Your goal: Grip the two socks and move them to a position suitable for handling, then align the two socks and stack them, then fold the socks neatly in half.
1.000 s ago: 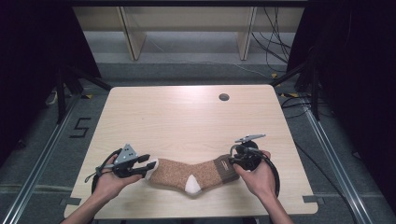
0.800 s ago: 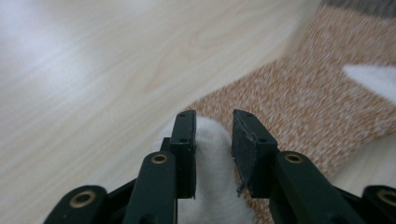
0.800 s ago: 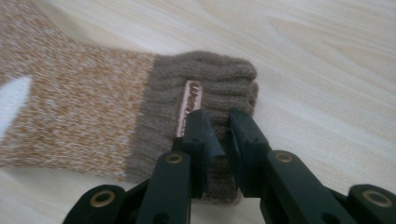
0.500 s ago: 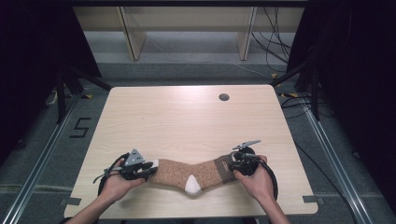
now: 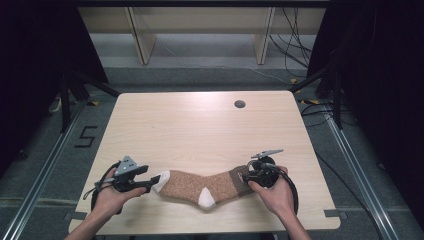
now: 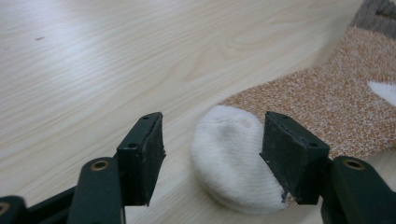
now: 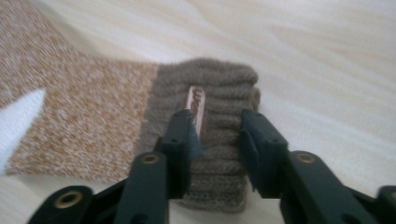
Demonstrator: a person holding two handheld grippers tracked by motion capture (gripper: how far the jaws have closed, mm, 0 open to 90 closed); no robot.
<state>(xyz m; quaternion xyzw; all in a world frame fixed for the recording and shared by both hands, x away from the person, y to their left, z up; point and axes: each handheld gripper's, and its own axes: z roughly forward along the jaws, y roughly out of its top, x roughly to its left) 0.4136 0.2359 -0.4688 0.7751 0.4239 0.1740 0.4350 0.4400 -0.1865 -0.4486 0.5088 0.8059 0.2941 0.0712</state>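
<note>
High view: a brown speckled sock (image 5: 200, 186) lies flat on the light wooden desk (image 5: 200, 125), near its 6 o'clock edge, stretched from 9 to 3 o'clock. Its white toe points to 9 o'clock, its darker ribbed cuff to 3 o'clock, and a white heel patch sits at the lower edge. The left tongs (image 5: 152, 182) are held at the toe end, the right tongs (image 5: 246, 176) at the cuff end, each in a hand coming in from 6 o'clock. A small round hole (image 5: 239, 104) sits in the desk towards 1 o'clock.

Left gripper view: the left tongs (image 6: 212, 149) have just been opening and stand wide apart. The white toe (image 6: 229, 161) lies between the jaws; the right-hand one stands just against the fabric edge, the left-hand one well clear, so nothing is gripped.

Right gripper view: the right tongs (image 7: 217, 140) have also just been opening, to about half their spread. They straddle the ribbed cuff (image 7: 219, 121), which lies flat on the desk with a small pinkish label (image 7: 196, 106) at its middle. The pads do not squeeze the cuff
</note>
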